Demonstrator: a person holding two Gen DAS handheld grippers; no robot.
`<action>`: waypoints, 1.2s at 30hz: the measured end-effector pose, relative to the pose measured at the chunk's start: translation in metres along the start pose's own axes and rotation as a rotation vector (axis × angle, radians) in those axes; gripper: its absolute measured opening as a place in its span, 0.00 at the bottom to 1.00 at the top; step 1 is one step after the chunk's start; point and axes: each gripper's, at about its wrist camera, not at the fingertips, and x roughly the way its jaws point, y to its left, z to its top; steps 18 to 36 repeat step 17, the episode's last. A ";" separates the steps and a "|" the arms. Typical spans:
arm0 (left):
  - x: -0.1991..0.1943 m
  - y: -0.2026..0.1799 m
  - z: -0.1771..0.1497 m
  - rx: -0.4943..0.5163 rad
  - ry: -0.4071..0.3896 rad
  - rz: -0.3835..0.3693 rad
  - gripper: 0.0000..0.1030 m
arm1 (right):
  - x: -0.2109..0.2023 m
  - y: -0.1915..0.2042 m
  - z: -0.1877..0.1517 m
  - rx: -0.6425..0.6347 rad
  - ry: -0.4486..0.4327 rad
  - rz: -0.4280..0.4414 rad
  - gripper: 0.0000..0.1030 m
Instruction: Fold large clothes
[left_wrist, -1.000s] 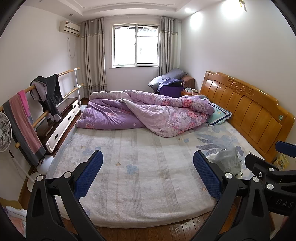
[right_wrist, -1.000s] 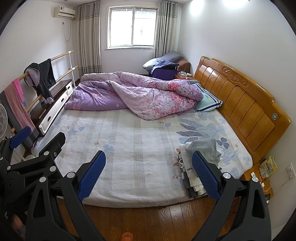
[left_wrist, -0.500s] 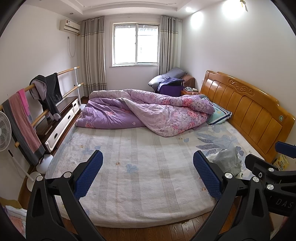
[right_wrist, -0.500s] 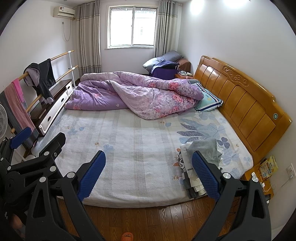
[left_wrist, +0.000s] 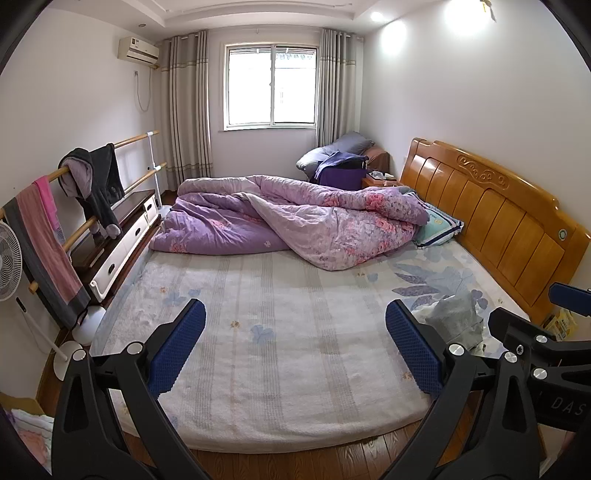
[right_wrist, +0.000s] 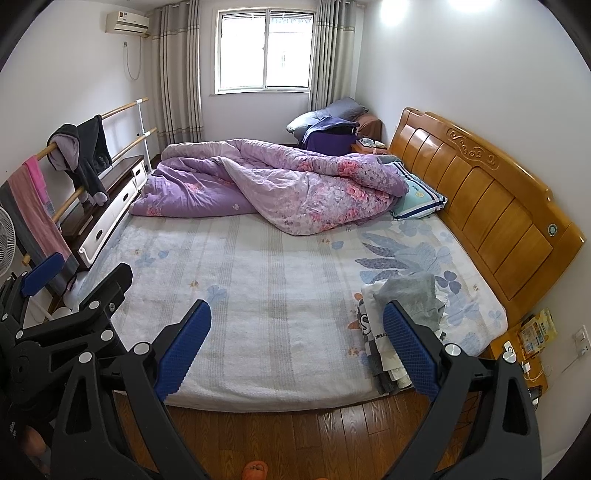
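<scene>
A pile of clothes (right_wrist: 399, 317), with a grey garment on top of white and dark printed ones, lies at the near right corner of the bed (right_wrist: 273, 295); the grey top shows in the left wrist view (left_wrist: 456, 319). My left gripper (left_wrist: 295, 347) is open and empty, held above the bed's near edge. My right gripper (right_wrist: 295, 349) is open and empty, held over the floor in front of the bed, with its right pad in front of the pile. Each gripper shows at the edge of the other's view.
A crumpled purple floral quilt (right_wrist: 280, 184) and a pillow (right_wrist: 417, 195) lie at the far end of the bed. A wooden headboard (right_wrist: 480, 195) lines the right side. A rail with hung clothes (right_wrist: 77, 155), a low cabinet and a fan stand on the left.
</scene>
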 end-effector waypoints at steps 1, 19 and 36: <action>0.001 0.000 0.000 0.000 0.001 0.000 0.95 | -0.001 0.000 0.000 -0.001 0.000 -0.001 0.88; 0.027 0.001 -0.003 0.004 0.020 -0.014 0.95 | 0.001 -0.002 0.002 -0.002 0.002 0.002 0.88; 0.027 0.001 -0.003 0.004 0.020 -0.014 0.95 | 0.001 -0.002 0.002 -0.002 0.002 0.002 0.88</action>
